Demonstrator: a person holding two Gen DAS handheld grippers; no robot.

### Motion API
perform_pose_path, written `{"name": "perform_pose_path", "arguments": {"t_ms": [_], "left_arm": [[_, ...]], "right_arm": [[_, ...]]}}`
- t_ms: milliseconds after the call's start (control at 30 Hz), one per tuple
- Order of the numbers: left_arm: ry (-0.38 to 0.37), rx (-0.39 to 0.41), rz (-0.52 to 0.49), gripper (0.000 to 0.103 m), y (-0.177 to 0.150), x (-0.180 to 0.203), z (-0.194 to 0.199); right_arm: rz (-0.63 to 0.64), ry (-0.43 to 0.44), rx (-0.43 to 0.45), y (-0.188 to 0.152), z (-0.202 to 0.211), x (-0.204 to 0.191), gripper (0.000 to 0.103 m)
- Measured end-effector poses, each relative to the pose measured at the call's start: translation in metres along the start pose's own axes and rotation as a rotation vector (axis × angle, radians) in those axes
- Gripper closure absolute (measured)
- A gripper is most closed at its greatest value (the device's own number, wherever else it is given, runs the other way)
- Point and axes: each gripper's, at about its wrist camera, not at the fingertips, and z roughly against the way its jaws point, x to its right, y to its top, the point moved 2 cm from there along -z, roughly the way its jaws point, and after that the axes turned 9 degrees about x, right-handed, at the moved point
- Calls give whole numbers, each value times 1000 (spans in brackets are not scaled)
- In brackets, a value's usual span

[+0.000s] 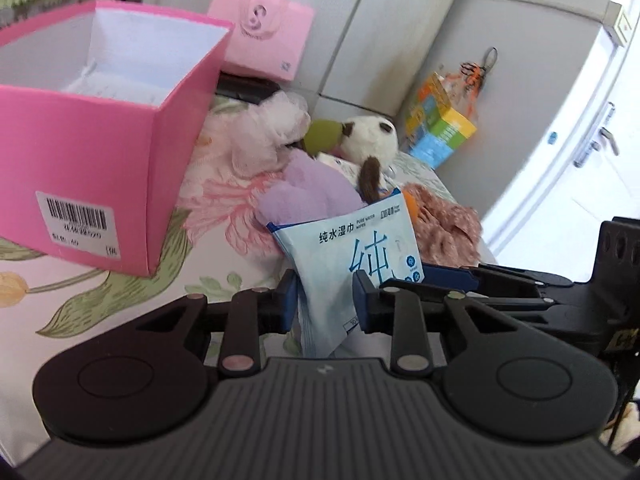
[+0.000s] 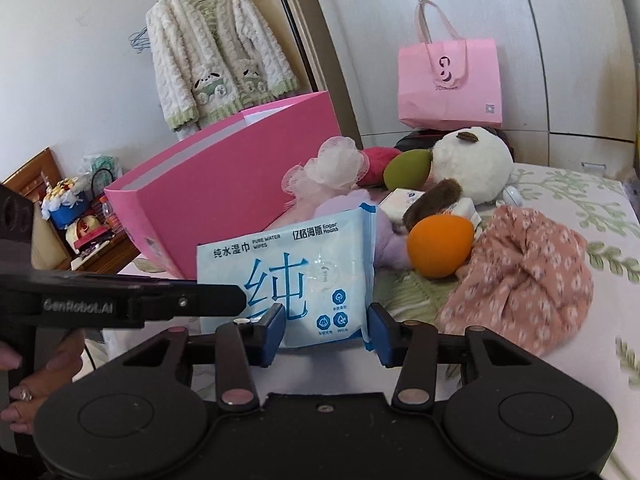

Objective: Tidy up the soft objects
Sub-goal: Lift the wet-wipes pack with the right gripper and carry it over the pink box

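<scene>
- The pack of wet wipes (image 2: 296, 276) stands upright between the blue pads of both tools at the near edge of the floral bedspread (image 1: 120, 312).
- The right gripper (image 2: 326, 326) has its pads at the pack's two lower edges, and the pack is off the bed, so I judge the claw clamped on it.
- The left gripper (image 1: 324, 300) has the pack's lower end between its pads too; whether it presses or only brackets the pack, I cannot tell, since the pads sit narrow but a gap may remain.
- The pink box (image 1: 100, 128) stands open, just left of the pile; only white lining shows inside, so nothing seems sorted into it yet.
- Still loose on the bed:
  - the panda plush (image 2: 472, 164),
  - a pink mesh bath pouf (image 2: 332, 168),
  - a lilac fluffy item (image 1: 308, 192),
  - an orange sponge (image 2: 440, 246) and an olive-green one (image 2: 408, 168),
  - a pink floral cloth (image 2: 520, 272),
  - a small tissue pack (image 2: 400, 202).
- In my judgement the task is at its start: the wipes are the item in hand, and the whole pile remains.
</scene>
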Motion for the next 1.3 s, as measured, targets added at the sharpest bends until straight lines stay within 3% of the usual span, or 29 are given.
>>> {"name": "perform_pose_path", "arguments": {"t_ms": [233, 367, 733, 1100, 1300], "left_arm": [[-70, -118, 20, 75, -2, -2, 16], [-82, -155, -1, 75, 7, -4, 34], [-71, -163, -102, 75, 31, -15, 108], [-58, -156, -92, 75, 43, -35, 161], [-77, -119, -66, 75, 69, -48, 175]], "right_arm": [[-21, -92, -2, -2, 17, -30, 38], [-6, -100, -10, -1, 25, -53, 33], [123, -63, -50, 9, 44, -135, 29], [180, -6, -96, 31, 39, -187, 29], [210, 19, -82, 57, 30, -203, 28]]}}
